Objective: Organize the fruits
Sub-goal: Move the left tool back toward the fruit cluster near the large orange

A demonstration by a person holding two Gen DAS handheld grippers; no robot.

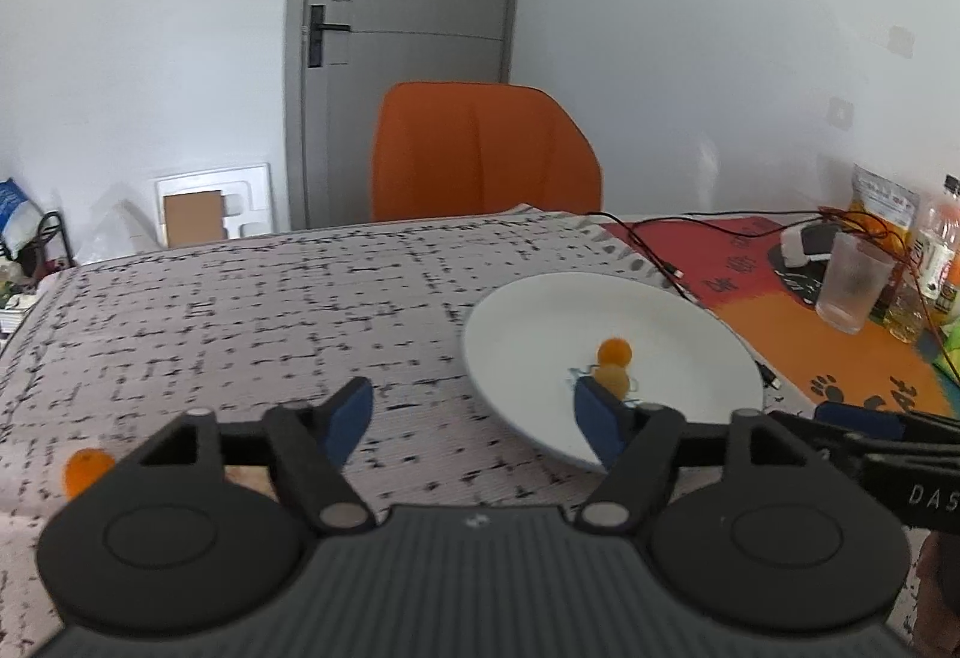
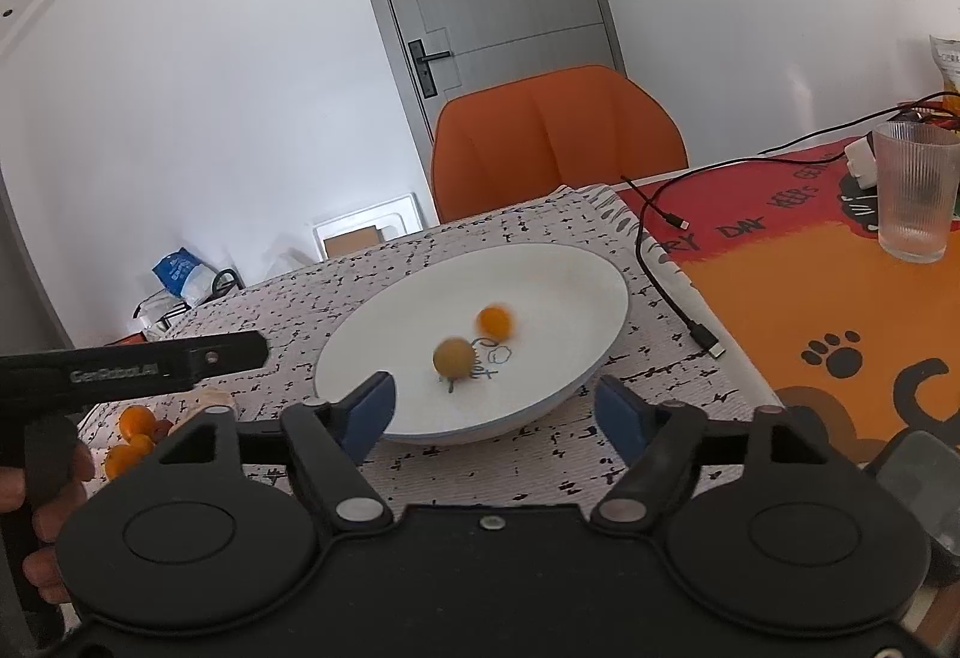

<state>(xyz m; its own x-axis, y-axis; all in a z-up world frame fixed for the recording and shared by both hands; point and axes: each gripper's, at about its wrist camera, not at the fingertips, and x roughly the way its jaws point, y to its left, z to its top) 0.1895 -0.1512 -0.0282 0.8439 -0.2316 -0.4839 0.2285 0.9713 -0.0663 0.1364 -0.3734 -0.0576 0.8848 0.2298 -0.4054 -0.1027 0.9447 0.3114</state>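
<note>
Two small orange fruits (image 2: 495, 322) and (image 2: 454, 356) lie loose on the white plate (image 2: 576, 274), near each other, blurred. Left gripper (image 1: 474, 418) jaws spread, nothing between them, hanging by the plate's near rim. Right gripper (image 2: 495, 409) jaws spread too, empty, over the plate edge. More orange fruits (image 2: 133, 439) piled on the counter (image 2: 540, 478) at left.

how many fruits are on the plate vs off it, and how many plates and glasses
Fruits on the white plate: 2, a bright orange one and a paler one
Fruits off the plate, in a partly hidden pile: at least 3
Plates: 1
Glasses: 1
Total: at least 7
</note>
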